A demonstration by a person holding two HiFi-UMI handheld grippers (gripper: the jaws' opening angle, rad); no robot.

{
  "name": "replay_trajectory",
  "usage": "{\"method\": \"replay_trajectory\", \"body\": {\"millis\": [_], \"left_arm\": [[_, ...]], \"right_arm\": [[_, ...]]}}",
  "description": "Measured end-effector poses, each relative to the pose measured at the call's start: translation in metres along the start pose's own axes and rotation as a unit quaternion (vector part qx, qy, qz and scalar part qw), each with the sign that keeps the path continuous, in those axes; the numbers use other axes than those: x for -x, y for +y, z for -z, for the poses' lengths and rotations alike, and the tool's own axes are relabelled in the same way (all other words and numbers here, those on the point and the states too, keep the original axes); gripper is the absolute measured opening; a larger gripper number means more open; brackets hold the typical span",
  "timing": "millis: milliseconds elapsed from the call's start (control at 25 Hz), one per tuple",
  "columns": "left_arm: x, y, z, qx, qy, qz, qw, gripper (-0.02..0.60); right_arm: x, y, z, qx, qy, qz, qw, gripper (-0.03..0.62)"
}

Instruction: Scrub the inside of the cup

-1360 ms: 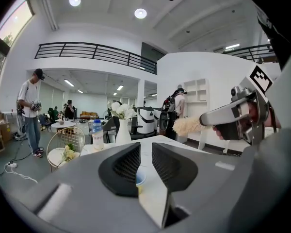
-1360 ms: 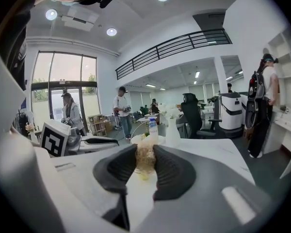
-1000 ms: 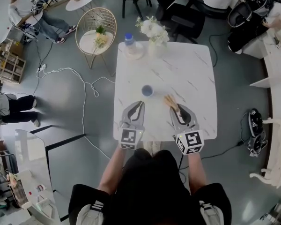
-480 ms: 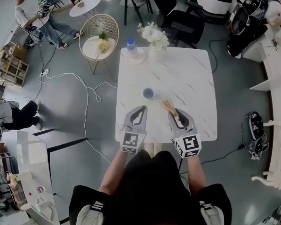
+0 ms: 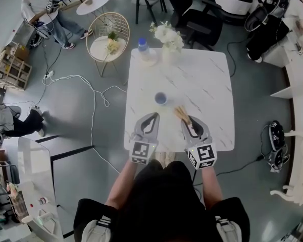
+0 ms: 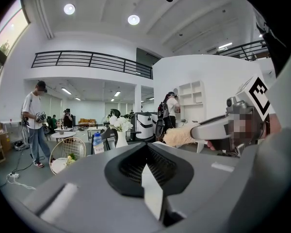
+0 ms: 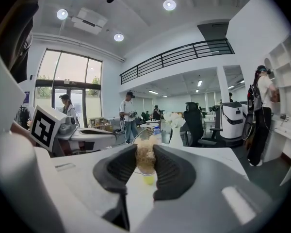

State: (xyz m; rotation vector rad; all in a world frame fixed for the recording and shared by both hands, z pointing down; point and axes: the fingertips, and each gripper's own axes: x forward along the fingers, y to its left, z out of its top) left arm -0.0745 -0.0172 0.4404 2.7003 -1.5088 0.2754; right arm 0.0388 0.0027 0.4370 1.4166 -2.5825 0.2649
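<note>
firmly on brush: right hand-held gripper

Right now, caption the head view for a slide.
Right gripper holds a brush near the blue cup; left gripper shut, empty.

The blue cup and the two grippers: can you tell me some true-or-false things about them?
1. The right gripper holds a brush. True.
2. The brush is inside the blue cup. False: it is outside the cup, beside it.
3. The left gripper grips the cup. False: it is shut on nothing, and the cup stands alone on the table.
4. A vase of white flowers stands at the table's far edge. True.
</note>
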Motion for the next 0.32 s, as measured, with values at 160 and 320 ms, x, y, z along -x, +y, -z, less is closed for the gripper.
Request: {"method": "replay_trajectory", "body": {"millis": [160,320], "left_arm": [[-0.0006,-0.0016,-0.0006,-0.001,0.001,0.0,1.0,0.008],[-0.002,-0.0021,-0.0017,-0.003,0.002,-0.001,1.0,0.008]], "right_arm": [[0.0008,-0.0021,-0.0002,0.001,-0.005,-0.001,1.0,0.103],[0.0012,-0.004,-0.0044,-0.001,-0.004,-0.001,1.0,0.103]]}}
